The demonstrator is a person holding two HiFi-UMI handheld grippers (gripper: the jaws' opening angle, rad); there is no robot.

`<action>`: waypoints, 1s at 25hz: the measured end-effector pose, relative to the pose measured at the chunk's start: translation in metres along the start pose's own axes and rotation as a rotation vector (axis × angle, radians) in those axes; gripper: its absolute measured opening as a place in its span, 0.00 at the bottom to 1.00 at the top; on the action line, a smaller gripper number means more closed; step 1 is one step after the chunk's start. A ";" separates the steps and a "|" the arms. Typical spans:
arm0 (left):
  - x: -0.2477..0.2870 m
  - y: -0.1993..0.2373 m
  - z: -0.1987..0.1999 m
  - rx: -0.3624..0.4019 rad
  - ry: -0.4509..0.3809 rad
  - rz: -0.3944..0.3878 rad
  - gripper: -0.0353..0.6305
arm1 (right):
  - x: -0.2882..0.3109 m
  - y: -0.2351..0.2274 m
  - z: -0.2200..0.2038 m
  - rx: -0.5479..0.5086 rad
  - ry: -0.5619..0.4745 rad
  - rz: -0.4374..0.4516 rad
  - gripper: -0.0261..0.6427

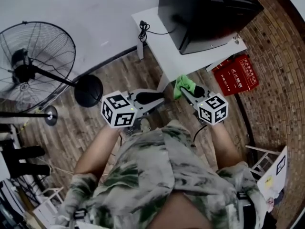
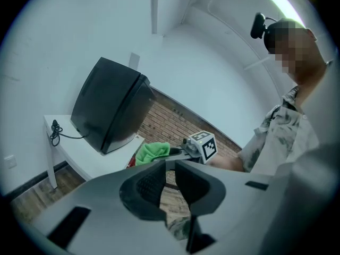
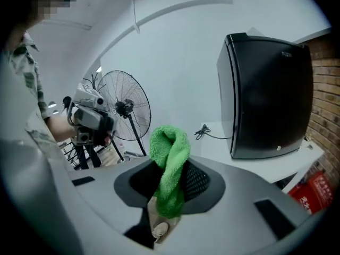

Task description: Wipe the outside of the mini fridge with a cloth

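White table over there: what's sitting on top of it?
A black mini fridge stands on the table, and a coiled black cable lies near one corner. The fridge hides whatever is behind it.

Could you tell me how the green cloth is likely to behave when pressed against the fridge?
Probably floppy: the green cloth bends over in a loop above the jaws of the right gripper. Its fluffy pile suggests it is light and soft, so it would likely flatten against the mini fridge.
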State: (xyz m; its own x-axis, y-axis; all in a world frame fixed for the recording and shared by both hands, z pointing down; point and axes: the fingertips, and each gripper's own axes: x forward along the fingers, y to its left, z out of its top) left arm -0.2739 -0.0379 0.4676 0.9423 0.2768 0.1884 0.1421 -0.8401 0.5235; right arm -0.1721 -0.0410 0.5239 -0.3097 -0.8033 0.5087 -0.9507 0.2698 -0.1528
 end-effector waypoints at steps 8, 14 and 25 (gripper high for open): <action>0.055 -0.050 -0.012 0.035 -0.019 0.093 0.10 | -0.097 -0.002 -0.029 -0.012 -0.041 0.086 0.21; 0.118 -0.097 -0.034 0.038 -0.020 0.142 0.09 | -0.166 -0.019 -0.060 -0.036 -0.046 0.138 0.21; 0.167 -0.167 -0.087 0.040 -0.009 0.243 0.09 | -0.251 -0.011 -0.106 -0.054 -0.074 0.225 0.21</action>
State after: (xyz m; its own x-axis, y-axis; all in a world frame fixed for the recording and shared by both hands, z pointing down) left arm -0.1663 0.1898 0.4840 0.9529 0.0602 0.2971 -0.0774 -0.8992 0.4305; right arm -0.0827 0.2145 0.4876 -0.5159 -0.7558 0.4033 -0.8560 0.4732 -0.2083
